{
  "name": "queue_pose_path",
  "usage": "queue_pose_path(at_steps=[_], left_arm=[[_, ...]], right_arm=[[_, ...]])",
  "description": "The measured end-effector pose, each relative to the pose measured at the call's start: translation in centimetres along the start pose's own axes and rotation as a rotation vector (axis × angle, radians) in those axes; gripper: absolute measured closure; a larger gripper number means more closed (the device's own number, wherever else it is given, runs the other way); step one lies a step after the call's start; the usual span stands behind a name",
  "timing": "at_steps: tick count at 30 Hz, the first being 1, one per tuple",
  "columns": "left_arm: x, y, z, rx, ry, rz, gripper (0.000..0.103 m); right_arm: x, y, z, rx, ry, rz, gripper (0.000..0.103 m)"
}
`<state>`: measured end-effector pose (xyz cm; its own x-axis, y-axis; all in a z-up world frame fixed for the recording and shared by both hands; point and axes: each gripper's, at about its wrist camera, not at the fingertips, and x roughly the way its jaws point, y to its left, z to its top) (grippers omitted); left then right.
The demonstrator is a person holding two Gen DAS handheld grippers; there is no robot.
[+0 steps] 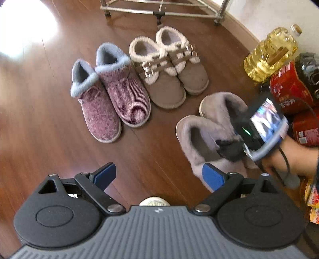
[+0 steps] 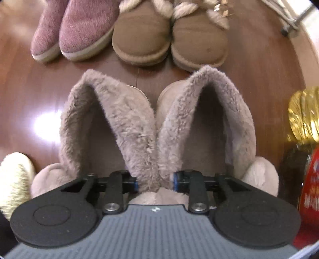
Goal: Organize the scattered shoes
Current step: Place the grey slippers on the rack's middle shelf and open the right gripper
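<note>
A pair of grey furry boots (image 2: 123, 115) stands on the wooden floor, heels toward me in the right wrist view. My right gripper (image 2: 155, 181) points down and is shut on the two inner collars, pinched together between its blue pads. In the left wrist view the same grey boots (image 1: 199, 137) lie at the right, with the right gripper (image 1: 227, 147) on them. My left gripper (image 1: 157, 175) hangs open over bare floor just left of them, holding nothing. A pink ribbed pair (image 1: 111, 95) and a brown buckled pair (image 1: 167, 79) stand side by side beyond.
A metal rack base (image 1: 159, 13) stands at the back. A yellow oil bottle (image 1: 273, 51) and red containers (image 1: 291, 87) crowd the right side. A cream fuzzy slipper (image 2: 14, 179) lies at the lower left of the right wrist view. A hand (image 1: 289, 157) grips the right tool.
</note>
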<state>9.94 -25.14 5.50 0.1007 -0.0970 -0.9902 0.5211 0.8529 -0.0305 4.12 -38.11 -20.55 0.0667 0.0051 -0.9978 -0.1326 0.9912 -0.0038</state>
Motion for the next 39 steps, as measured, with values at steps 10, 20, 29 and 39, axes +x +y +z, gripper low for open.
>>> queue_pose_path(at_steps=[10,20,29,39], left_arm=[[-11.0,2.8,4.9,-0.026,-0.113,0.034,0.008],[-24.7,7.4,13.1,-0.058,-0.314,0.049,0.008],[-26.2,7.2,18.8,-0.17,-0.376,0.14,0.008],[-24.2,4.2,21.1,-0.253,-0.325,0.142,0.008]], right_arm=[[-20.2,-5.6,3.5,0.526,-0.21,0.108,0.079],[-42.7,-10.0,18.1,0.638,-0.599,0.079,0.078],[-47.5,-19.7,34.2,0.649,-0.671,0.065,0.077],[-40.2,-27.9,46.2,0.621,-0.528,-0.076,0.064]])
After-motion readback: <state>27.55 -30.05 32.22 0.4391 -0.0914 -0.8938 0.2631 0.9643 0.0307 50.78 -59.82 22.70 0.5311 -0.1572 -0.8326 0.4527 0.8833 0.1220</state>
